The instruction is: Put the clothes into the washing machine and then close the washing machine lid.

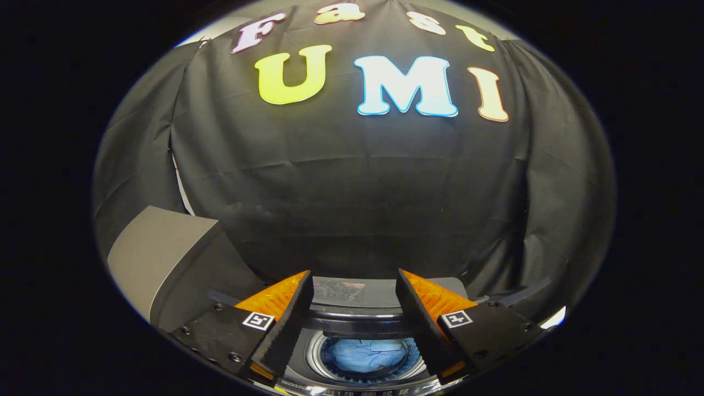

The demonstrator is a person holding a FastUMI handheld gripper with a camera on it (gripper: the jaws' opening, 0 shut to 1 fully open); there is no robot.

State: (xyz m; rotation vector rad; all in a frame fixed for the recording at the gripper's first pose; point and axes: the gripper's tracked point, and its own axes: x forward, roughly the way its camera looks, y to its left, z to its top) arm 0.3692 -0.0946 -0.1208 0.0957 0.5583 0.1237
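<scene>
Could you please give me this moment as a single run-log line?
gripper: open, empty, above washing machine | blue clothes: inside drum | lid: raised, not yet closed

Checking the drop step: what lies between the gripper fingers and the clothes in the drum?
Nothing, in the gripper view: the open gripper holds nothing, and the blue clothes lie in the washing machine drum below.

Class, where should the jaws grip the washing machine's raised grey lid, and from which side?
Probably its upper free edge, from the front: the raised grey lid stands behind the round drum holding blue clothes, just ahead of the open gripper.
</scene>
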